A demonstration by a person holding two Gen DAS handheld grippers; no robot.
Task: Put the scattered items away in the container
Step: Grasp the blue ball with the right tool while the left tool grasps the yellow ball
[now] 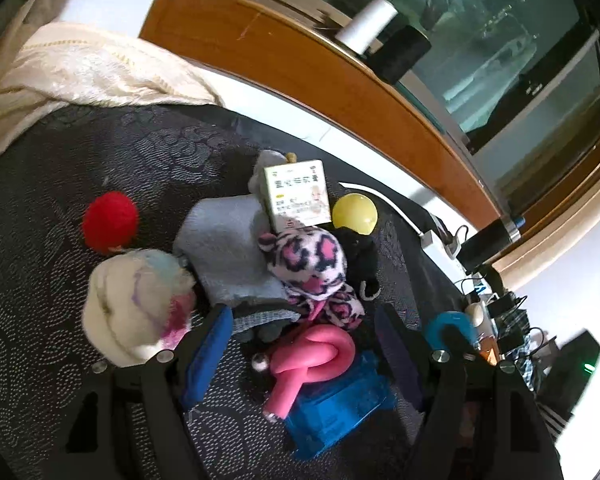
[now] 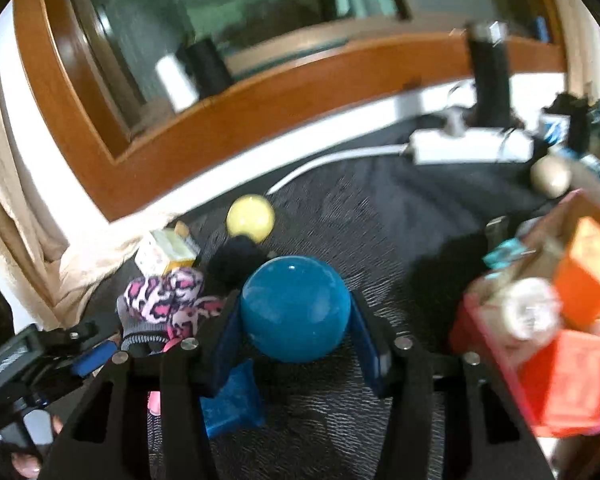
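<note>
**Blue ball held, bin already crowded**

The right gripper (image 2: 296, 316) clamps a blue ball (image 2: 295, 309) above the dark patterned bedcover (image 2: 380, 224), with the red container (image 2: 496, 360) near right, already heaped with orange boxes. The smooth ball could slip from the pads or roll off that pile. The left gripper (image 1: 304, 344) hangs open over a pink knotted toy (image 1: 312, 356) and blue box (image 1: 340, 404). A wood-framed window (image 1: 300, 64) lies beyond.
</note>
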